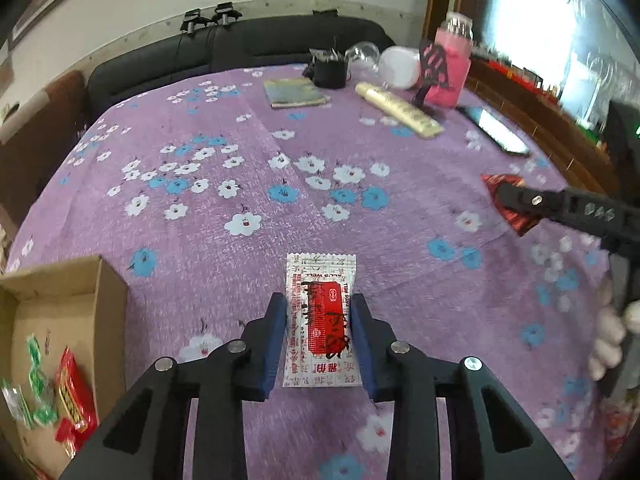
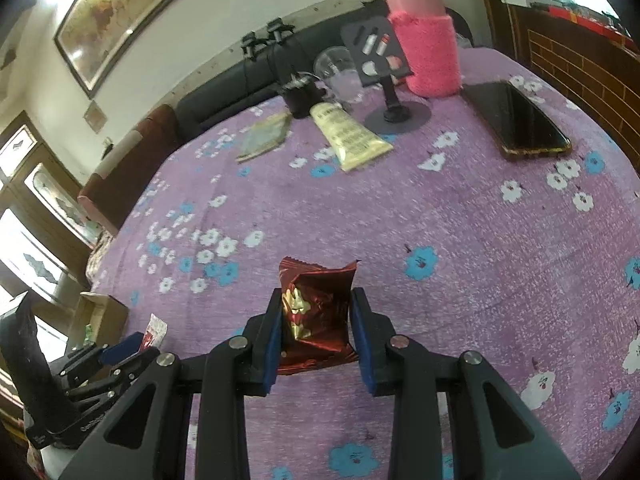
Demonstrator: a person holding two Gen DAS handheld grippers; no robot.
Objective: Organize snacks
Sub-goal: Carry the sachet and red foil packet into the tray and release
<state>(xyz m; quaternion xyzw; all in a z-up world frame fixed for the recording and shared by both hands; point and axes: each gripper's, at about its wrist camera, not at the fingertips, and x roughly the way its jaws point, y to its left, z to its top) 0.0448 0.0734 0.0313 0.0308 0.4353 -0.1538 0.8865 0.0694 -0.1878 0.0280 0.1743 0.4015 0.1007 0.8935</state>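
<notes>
Between left tongs, white sachet ("ALL'S WELL" legible)

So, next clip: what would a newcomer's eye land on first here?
Probably the two snack packets in the grippers: a white packet with red print between the left gripper pads, and a crumpled dark red foil packet clamped in the right gripper. Next, the purple flowered tablecloth filling both views, and the cardboard box at its left edge, already holding red and green snacks.
</notes>
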